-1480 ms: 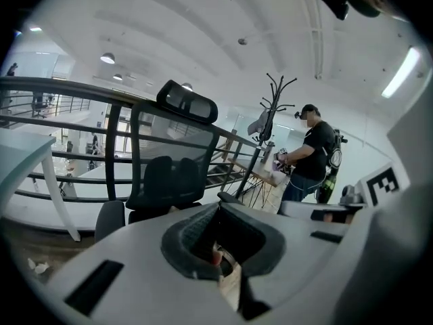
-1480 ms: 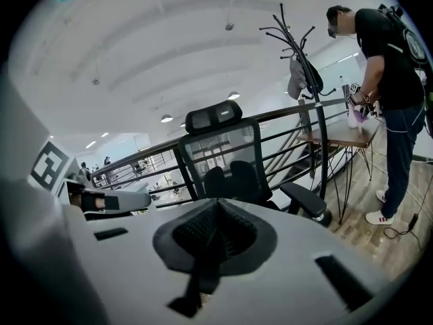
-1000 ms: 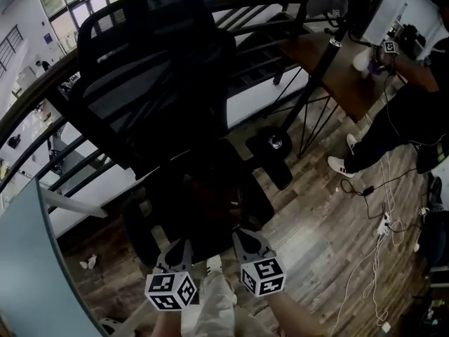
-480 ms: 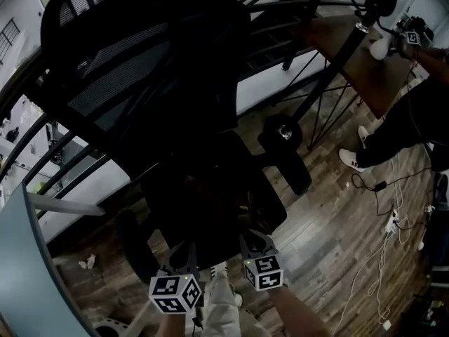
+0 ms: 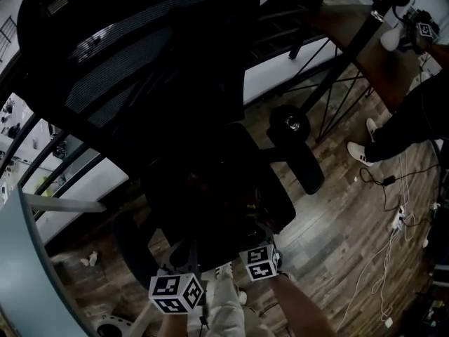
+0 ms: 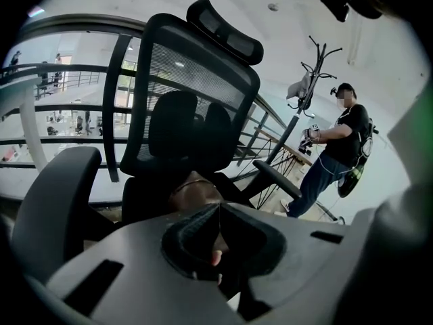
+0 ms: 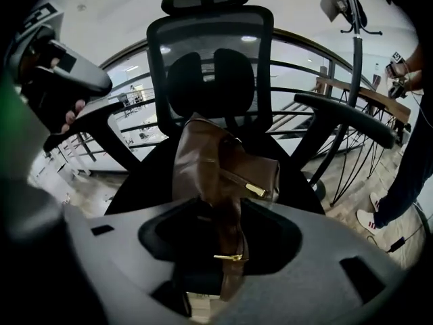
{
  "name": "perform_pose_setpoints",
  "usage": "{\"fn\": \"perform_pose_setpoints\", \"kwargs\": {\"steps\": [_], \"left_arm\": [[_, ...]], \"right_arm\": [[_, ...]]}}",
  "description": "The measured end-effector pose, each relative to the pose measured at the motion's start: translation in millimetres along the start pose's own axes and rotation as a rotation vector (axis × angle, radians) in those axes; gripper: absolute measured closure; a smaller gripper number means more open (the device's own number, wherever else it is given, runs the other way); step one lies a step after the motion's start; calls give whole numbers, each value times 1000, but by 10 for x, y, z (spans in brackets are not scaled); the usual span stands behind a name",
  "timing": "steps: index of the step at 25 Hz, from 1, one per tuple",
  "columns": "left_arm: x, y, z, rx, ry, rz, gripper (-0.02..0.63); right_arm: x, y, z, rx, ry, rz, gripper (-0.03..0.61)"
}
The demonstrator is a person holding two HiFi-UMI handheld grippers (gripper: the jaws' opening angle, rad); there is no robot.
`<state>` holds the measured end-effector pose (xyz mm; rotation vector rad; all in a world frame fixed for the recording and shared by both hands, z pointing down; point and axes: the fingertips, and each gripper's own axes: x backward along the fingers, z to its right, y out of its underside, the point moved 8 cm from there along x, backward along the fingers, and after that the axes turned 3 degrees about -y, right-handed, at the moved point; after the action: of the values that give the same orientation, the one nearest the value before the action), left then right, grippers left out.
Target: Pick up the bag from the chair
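While the right gripper (image 7: 227, 212) sits at 6 o'clock in the head view, its jaws are closed on the strap (image 7: 233, 246) of the brown bag (image 7: 216, 158), and a gold buckle shows on that strap. Just beside it, toward 7 o'clock, the left gripper (image 6: 217, 212) has its jaws pressed together with nothing between them. Beyond both, the bag stands on the seat of the black office chair (image 7: 210, 66), in front of the mesh backrest. Farther off, at 2 o'clock, a person (image 6: 338, 147) stands near a wooden table (image 5: 365, 62).
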<state>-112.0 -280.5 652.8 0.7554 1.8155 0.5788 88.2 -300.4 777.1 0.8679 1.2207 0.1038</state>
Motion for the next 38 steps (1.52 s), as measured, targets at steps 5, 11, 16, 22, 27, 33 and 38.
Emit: {"fn": "perform_pose_setpoints", "kwargs": {"steps": [5, 11, 16, 22, 27, 33, 38], "left_arm": [[-27, 13, -56, 14, -4, 9, 610], [6, 21, -109, 22, -21, 12, 611], [109, 11, -58, 22, -32, 9, 611], [294, -111, 67, 21, -26, 31, 611], [543, -199, 208, 16, -20, 48, 611], [899, -223, 353, 9, -13, 63, 611], [1230, -216, 484, 4, 3, 76, 611]], "right_arm": [[-203, -25, -19, 41, -16, -21, 410], [-329, -52, -4, 59, -15, -67, 498], [-199, -160, -53, 42, -35, -63, 548], [112, -373, -203, 18, -76, -30, 553], [471, -459, -329, -50, -103, 0, 555], [895, -498, -447, -105, -102, 25, 555], [1319, -575, -554, -142, -106, 41, 555]]}}
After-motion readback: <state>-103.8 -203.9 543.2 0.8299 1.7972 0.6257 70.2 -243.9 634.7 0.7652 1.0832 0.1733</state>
